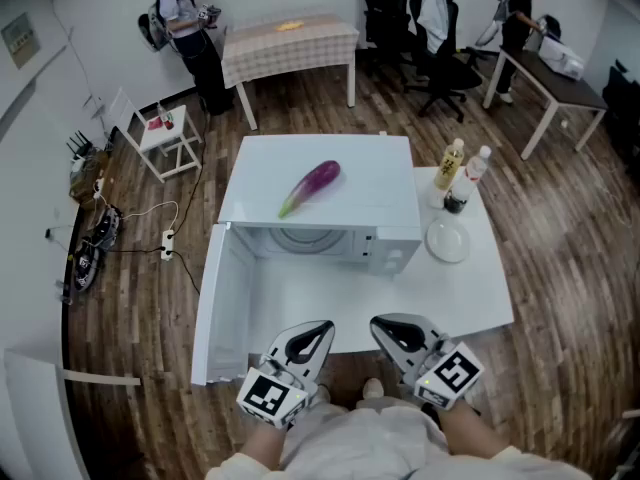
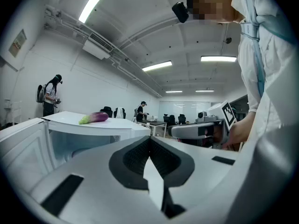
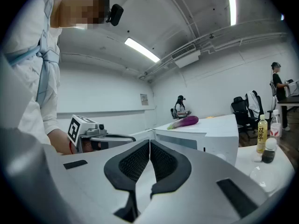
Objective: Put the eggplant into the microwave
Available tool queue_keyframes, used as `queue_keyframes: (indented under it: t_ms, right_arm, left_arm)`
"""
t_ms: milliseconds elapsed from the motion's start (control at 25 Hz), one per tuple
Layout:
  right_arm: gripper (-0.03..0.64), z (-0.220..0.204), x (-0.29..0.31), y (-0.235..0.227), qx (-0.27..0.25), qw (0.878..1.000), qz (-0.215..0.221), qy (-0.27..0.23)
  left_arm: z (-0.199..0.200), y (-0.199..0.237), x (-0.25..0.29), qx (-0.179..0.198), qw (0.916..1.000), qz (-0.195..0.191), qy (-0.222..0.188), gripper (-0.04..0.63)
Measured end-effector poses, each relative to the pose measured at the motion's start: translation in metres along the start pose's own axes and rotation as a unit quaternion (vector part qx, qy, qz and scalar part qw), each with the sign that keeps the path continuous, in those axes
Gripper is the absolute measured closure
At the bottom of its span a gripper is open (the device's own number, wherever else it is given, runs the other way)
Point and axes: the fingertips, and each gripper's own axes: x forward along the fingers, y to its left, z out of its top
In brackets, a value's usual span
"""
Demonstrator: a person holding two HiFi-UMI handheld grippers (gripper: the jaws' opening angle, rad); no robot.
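A purple eggplant (image 1: 312,185) with a green stem end lies on top of the white microwave (image 1: 380,206); it also shows as the eggplant (image 2: 95,117) in the left gripper view and the eggplant (image 3: 184,122) in the right gripper view. The microwave door (image 1: 222,303) hangs open to the left, and the cavity shows a glass turntable (image 1: 310,238). My left gripper (image 1: 322,328) and right gripper (image 1: 378,326) are held side by side near the table's front edge, both shut and empty, well short of the microwave. Each gripper sees the other beside it.
To the right of the microwave on the white table (image 1: 470,288) stand a yellow bottle (image 1: 451,164), a clear bottle (image 1: 469,180) and a white plate (image 1: 447,239). Office chairs, desks and people stand in the background; cables lie on the wooden floor at left.
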Motion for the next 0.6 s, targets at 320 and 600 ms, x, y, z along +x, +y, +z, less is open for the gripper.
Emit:
queue_keyframes:
  t_ms: [320,600]
  right_arm:
    - [0.581,-0.0020,0.0032,-0.0011,0.005,1.000,-0.002,0.002]
    - [0.581,-0.0012,0.0041,-0.0012,0.003,1.000,-0.004,0.000]
  left_arm:
    - [-0.0021,0.0038,0.0002,-0.005,1.0000,-0.002,0.006,0.595]
    - [-0.0019,0.0033,0.0007,-0.003,1.0000,-0.006,0.005,0.595]
